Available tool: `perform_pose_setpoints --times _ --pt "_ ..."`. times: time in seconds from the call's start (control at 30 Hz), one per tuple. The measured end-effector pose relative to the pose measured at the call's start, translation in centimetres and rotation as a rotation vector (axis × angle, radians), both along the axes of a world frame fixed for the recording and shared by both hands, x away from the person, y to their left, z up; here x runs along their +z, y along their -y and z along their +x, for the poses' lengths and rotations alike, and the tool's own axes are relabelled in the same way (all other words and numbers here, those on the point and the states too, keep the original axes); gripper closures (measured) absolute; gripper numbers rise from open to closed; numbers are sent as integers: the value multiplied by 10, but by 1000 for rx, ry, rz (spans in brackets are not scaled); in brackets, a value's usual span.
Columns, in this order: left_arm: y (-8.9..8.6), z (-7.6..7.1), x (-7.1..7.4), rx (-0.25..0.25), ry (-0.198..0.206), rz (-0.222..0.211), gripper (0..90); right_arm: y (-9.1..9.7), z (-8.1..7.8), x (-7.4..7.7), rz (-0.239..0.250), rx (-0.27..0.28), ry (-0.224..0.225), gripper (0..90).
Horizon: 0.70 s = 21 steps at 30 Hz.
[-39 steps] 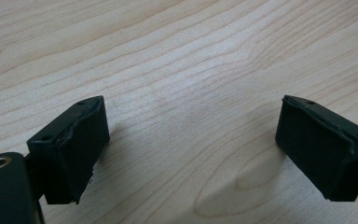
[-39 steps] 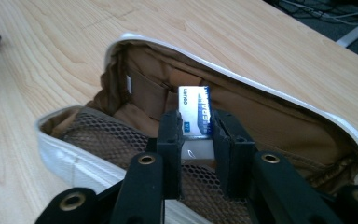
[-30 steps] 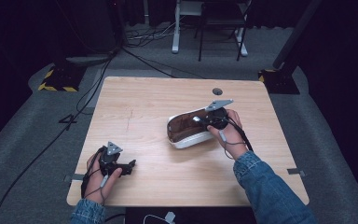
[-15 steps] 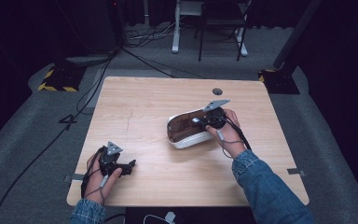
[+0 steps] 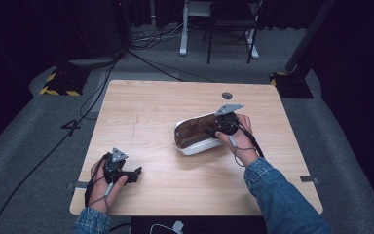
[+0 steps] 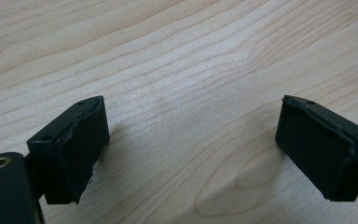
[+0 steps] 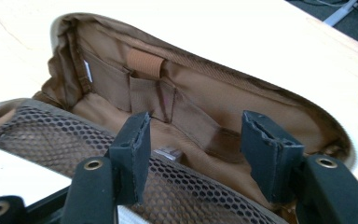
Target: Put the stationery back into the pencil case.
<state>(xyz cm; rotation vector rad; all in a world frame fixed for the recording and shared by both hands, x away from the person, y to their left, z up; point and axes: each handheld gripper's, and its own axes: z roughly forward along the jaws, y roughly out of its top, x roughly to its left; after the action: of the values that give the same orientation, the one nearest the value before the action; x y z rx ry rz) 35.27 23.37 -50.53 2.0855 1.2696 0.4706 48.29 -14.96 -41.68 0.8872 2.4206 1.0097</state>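
Presently: my right gripper (image 7: 193, 156) releasing at the open white pouch (image 5: 197, 139), right of table (image 5: 151, 102) centre.
Its jaws have just been opening, half-spread, nothing between them; left gripper (image 6: 191, 144) wide, empty. Next, I judge, withdraw cleanly past the mesh pocket (image 7: 51, 135).

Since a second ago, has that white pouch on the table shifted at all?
No. The white pouch lies at the same spot and angle below the round hole in the table. The right hand-held gripper at its mouth has just opened its jaws.
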Motion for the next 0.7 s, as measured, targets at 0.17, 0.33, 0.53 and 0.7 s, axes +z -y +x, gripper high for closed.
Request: perform_pose_setpoints --times 0.17,0.33,0.53,0.7 --pt "0 0 0 1 0 -3 99 7 -7 8 27 2 17 434" --pt "0 0 0 1 0 -3 100 21 -16 17 66 -9 28 420" --pt "0 -1 0 2 -2 -1 100 38 -33 30 121 -9 52 404" --pt "-1 -2 0 3 1 1 100 50 -50 35 152 4 56 390"
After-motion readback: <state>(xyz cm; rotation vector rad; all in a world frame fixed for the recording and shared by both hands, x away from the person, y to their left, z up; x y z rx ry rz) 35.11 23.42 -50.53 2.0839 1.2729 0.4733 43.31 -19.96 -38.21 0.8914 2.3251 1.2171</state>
